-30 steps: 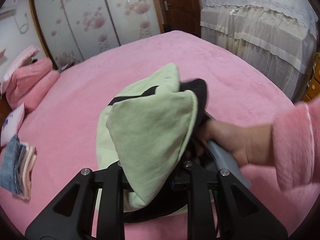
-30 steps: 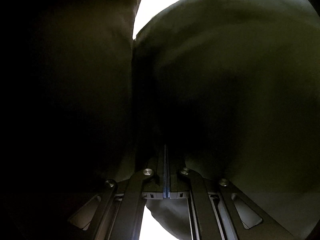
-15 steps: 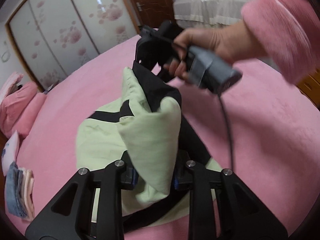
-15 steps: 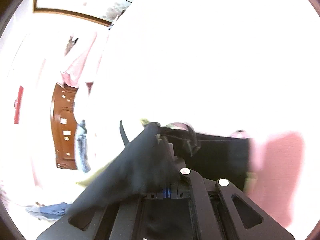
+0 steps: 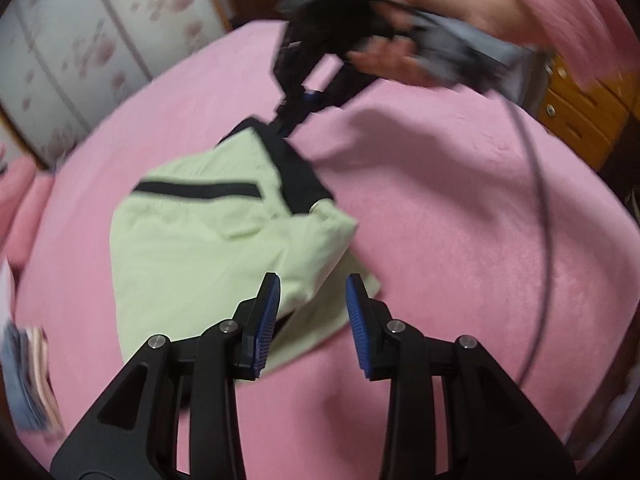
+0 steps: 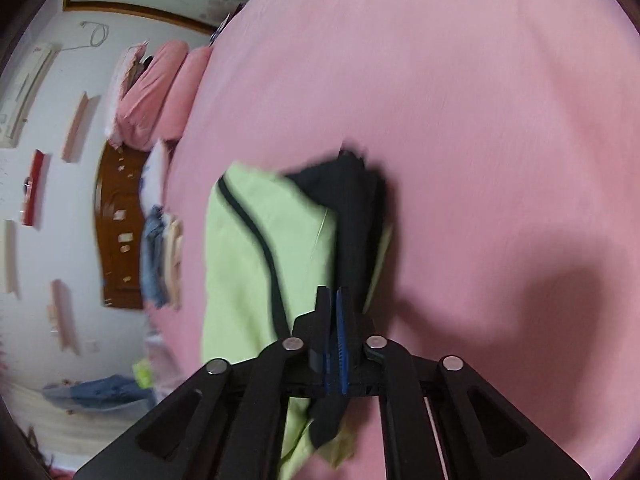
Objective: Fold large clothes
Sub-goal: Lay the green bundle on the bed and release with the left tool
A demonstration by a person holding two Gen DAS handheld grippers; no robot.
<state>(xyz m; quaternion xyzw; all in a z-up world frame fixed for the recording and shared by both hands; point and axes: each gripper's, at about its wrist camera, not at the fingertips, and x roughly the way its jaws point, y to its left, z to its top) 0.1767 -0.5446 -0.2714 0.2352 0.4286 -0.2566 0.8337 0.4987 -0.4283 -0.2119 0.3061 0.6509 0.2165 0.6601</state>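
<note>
Pale-green, black-trimmed folded garment (image 5: 208,240) laid on pink plush bedspread (image 5: 460,220); left gripper (image 5: 312,312) jaws parted, just opening, fold released; right gripper (image 6: 334,336) slightly parted, black trim apparently slipping free.

The left gripper (image 5: 313,312) points steeply downward. Its jaws have just been opening and now stand apart, the blue pads (image 5: 269,320) pressing on nothing. The right gripper (image 6: 334,308) is held by a bare hand (image 5: 404,60) in a pink sleeve (image 5: 568,12). Its jaws have just been parting and leave only a narrow slit; the view is blurred, so any grip is unclear.
</note>
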